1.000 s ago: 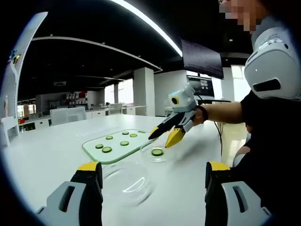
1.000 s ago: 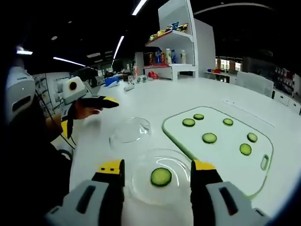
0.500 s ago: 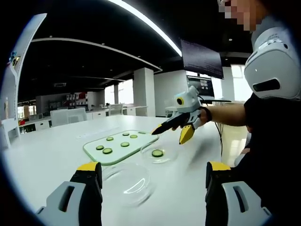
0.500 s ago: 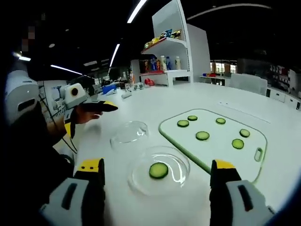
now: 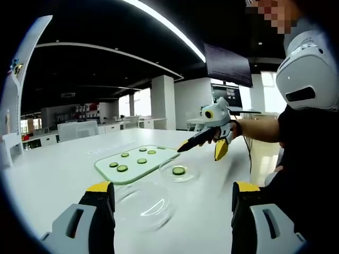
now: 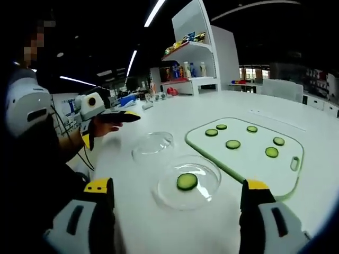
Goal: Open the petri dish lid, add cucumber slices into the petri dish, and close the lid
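A clear petri dish [image 5: 192, 175] sits on the white table with one cucumber slice [image 5: 179, 171] lying in it. Its clear lid [image 5: 143, 204] rests apart on the table, close in front of my open left gripper [image 5: 174, 190]. Beyond the dish lies a pale green cutting board [image 5: 153, 158] with several more slices. My right gripper [image 5: 204, 147] hovers open above and to the right of the dish, holding nothing. In the right gripper view, the dish [image 6: 165, 193] with its slice [image 6: 187, 181] lies between the wide-open jaws of my right gripper [image 6: 178, 186]. The lid [image 6: 153, 146] sits farther back, and my left gripper [image 6: 115, 117] is at the left.
The person's body [image 5: 310, 137] fills the right side of the left gripper view. A white shelf [image 6: 204, 45] with bottles stands behind the table. The cutting board [image 6: 249, 159] lies right of the dish.
My right gripper has opened wider and drawn up and back from the dish, leaving the slice lying in it. The left gripper has stayed still.
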Action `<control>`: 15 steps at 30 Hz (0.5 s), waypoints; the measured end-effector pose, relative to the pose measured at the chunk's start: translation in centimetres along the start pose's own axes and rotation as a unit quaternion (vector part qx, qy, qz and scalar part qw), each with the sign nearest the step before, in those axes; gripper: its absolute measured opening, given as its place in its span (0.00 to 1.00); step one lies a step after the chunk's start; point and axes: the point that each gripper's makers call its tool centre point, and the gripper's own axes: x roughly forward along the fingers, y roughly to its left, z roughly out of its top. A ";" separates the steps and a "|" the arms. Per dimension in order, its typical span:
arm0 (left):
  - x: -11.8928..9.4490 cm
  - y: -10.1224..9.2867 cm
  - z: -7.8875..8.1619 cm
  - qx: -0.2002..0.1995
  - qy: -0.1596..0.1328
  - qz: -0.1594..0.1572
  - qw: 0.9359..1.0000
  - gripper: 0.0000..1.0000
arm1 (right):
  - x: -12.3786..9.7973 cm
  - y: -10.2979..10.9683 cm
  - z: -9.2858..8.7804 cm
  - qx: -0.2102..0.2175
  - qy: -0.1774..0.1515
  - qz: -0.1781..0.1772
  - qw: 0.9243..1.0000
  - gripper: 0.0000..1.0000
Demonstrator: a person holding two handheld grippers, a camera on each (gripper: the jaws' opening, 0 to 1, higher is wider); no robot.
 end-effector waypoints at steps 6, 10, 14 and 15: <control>-0.1 0.2 -0.2 0.000 0.003 0.003 1.000 0.90 | 0.0 -0.2 -0.2 0.002 0.002 -0.003 1.000 0.97; -0.4 0.8 -0.3 0.001 0.004 0.007 1.000 0.91 | 0.1 0.0 0.1 -0.001 0.000 0.000 1.000 0.97; -0.7 1.3 -0.6 0.013 0.014 0.008 1.000 0.92 | 0.3 0.2 0.5 -0.013 0.001 0.000 1.000 0.97; -0.7 1.5 -0.8 0.017 0.018 0.008 1.000 0.92 | 0.4 0.3 0.6 -0.016 0.001 0.002 1.000 0.97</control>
